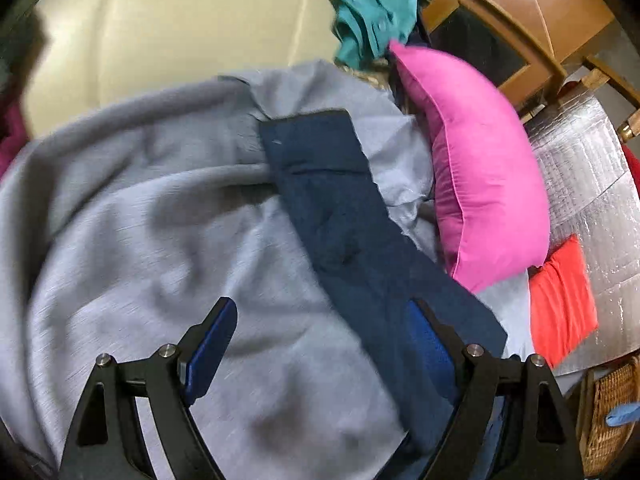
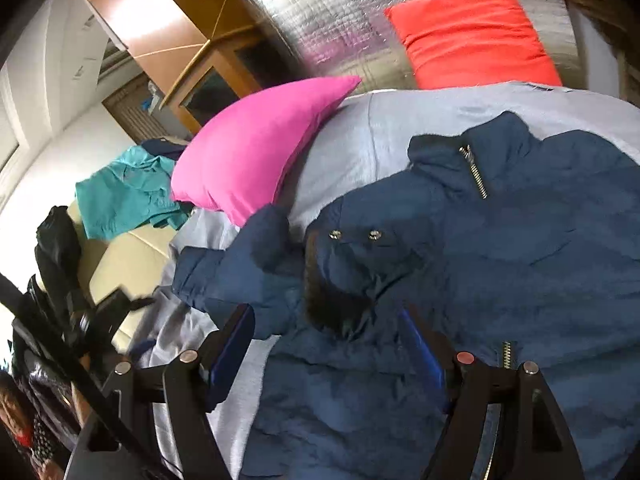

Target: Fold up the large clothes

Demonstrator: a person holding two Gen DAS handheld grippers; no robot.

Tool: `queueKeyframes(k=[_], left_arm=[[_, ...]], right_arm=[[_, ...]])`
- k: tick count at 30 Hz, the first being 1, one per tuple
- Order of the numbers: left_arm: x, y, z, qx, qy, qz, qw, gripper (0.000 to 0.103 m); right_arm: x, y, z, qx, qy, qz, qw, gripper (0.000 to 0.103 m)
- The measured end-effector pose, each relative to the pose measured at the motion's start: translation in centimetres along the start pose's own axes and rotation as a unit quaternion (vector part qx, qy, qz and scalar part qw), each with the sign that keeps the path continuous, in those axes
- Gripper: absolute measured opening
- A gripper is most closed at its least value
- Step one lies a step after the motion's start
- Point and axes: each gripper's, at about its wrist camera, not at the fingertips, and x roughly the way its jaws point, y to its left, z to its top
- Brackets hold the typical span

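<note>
Puffy quilted navy jacket [image 2: 500,264] on grey sheet [image 1: 140,220]

- The navy padded jacket with a metal zip [image 2: 500,264] lies spread on the pale grey-blue bedsheet [image 2: 384,136], collar toward the far side; one sleeve [image 1: 340,200] stretches out leftward across the sheet.
- The bright pink pillow [image 2: 256,144] rests on the sheet just beyond that sleeve's end — tilted, one corner raised.
- The red-orange cushion [image 2: 472,36] lies farther back, on the silver quilted foil mat [image 2: 320,32], behind the jacket's collar.
- The teal garment [image 2: 128,192] lies left of the pink pillow, on the cream padded surface [image 2: 116,264].
- The wooden cabinet [image 2: 208,64] stands behind the pillow.
- A wicker basket [image 1: 612,412] sits at the mat's near edge — right of the jacket in the left wrist view.
</note>
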Motion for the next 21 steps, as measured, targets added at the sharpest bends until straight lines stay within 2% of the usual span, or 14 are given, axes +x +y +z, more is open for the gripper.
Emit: queueKeyframes(k=[3, 5, 6, 8, 9, 10, 11, 13, 15, 17, 18, 19, 21], left_arm=[[2.4, -1.4, 1.4, 0.034, 0.0, 0.031, 0.999, 0.085], [4.1, -0.6, 2.3, 0.02, -0.009, 0.046, 0.9987, 0.085], [5.2, -0.1, 2.5, 0.004, -0.009, 0.036, 0.9993, 0.085], [7.7, 0.0, 2.5, 0.001, 0.023, 0.03, 0.9993, 0.07], [8.8, -0.1, 2.4, 0.005, 0.039, 0.025, 0.9989, 0.051], [9.7, -0.1, 2.5, 0.004, 0.049, 0.019, 0.9986, 0.041], [9.9, 0.1, 2.6, -0.006, 0.047, 0.015, 0.9988, 0.039], [9.7, 1.1, 3.2, -0.049, 0.033, -0.014, 0.9981, 0.02], [9.0, 1.3, 3.4, -0.05, 0.029, -0.03, 0.9979, 0.012], [6.6, 0.5, 3.1, -0.032, -0.003, -0.019, 0.9993, 0.008], [4.5, -0.8, 2.8, -0.004, -0.036, -0.011, 0.9993, 0.008], [2.7, -2.0, 2.4, 0.018, -0.061, -0.006, 0.9979, 0.007], [-2.0, -5.4, 1.3, 0.057, -0.116, -0.024, 0.9914, 0.007]], right_arm=[[0.8, -1.0, -0.1, 0.003, 0.006, 0.015, 1.0, 0.077], [1.1, -1.3, -0.2, -0.01, 0.003, 0.02, 1.0, 0.077], [1.2, -1.5, -0.1, -0.018, -0.001, 0.012, 1.0, 0.077], [2.0, -2.0, 0.4, -0.035, -0.004, -0.003, 0.999, 0.077], [2.4, -2.2, 0.9, -0.045, -0.004, -0.02, 0.999, 0.077], [2.8, -2.6, 1.4, -0.048, -0.004, -0.037, 0.998, 0.077], [2.7, -3.3, 1.6, -0.036, -0.005, -0.038, 0.999, 0.077], [2.8, -4.4, 1.8, -0.008, 0.008, -0.011, 1.0, 0.076], [2.3, -5.1, 1.7, -0.002, 0.008, -0.019, 1.0, 0.076], [1.4, -5.8, 1.4, 0.004, 0.01, -0.022, 1.0, 0.076], [1.0, -6.1, 1.3, 0.009, 0.011, -0.019, 1.0, 0.076], [0.1, -6.5, 1.0, 0.012, 0.009, -0.017, 1.0, 0.076], [-1.3, -6.9, 0.5, 0.01, 0.001, -0.026, 1.0, 0.076]])
